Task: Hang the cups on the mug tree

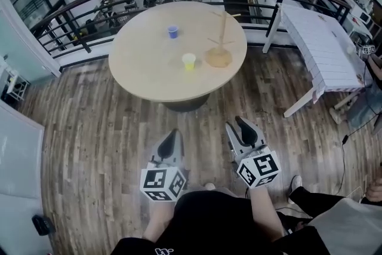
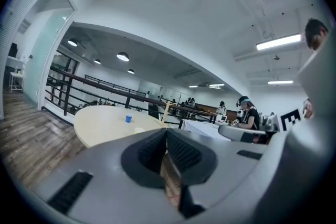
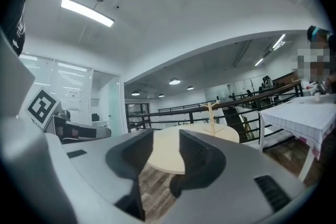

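My left gripper [image 1: 171, 135] has its jaws squeezed together on nothing. The right gripper [image 1: 242, 125] has its jaws a bit apart, also empty. Both cups sit on the round table [image 1: 134, 71], well ahead of the grippers: yellow cup [image 1: 188, 61] closest, blue cup [image 1: 173, 31] beyond it, mug tree [image 1: 220, 39] just right of the yellow one.

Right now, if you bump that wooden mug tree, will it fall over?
Probably tips easily: the mug tree is tall and thin on a small round base. It looks like light wood, and nothing hangs on it yet.
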{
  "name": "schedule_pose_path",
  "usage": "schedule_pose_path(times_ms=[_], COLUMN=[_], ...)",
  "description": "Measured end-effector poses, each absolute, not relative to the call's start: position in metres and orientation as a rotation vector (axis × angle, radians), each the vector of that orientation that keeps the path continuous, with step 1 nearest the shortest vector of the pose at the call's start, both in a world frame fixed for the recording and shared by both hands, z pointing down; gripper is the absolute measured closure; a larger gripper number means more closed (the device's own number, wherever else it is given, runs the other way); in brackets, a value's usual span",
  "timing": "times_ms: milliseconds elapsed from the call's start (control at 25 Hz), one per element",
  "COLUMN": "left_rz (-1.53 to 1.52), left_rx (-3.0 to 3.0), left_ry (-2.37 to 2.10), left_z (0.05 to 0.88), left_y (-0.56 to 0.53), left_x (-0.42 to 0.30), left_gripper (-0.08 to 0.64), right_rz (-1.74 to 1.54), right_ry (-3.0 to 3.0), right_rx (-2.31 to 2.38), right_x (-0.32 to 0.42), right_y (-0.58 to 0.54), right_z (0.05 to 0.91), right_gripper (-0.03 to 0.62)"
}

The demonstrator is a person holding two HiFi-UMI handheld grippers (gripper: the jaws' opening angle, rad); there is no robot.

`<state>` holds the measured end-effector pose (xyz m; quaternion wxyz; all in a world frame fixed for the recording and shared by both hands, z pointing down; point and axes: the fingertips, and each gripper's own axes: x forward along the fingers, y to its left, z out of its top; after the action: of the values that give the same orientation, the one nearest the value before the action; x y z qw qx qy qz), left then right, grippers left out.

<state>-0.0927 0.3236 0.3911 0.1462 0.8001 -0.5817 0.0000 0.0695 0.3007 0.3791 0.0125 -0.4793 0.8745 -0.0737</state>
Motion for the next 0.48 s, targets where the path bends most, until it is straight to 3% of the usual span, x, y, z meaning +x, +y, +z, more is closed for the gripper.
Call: schedule_pose_path(times_ms=[40,120,480], left_rz=[0.001,0.01,0.043], left_rx=[2.312,2.324,2.172], left_ry=[-1.664,-1.646,-1.716], left_z=[0.393,0.397,0.434], left_y=[0.322,0.321,0.268], left_x=[-0.088,-0.08,-0.117], left_gripper=[0.548,0.548,0.548], right_rz=[-0.261,-0.316,-0.455], right_ry=[2.731,2.737,2.814], right_rx=[-1.491,-1.496,-1.444], right_x=[0.072,0.076,0.047], right_y=[0.298,0.291,0.22], right_z=[0.385,0.399,0.458], right_gripper=[0.415,0.34,0.288])
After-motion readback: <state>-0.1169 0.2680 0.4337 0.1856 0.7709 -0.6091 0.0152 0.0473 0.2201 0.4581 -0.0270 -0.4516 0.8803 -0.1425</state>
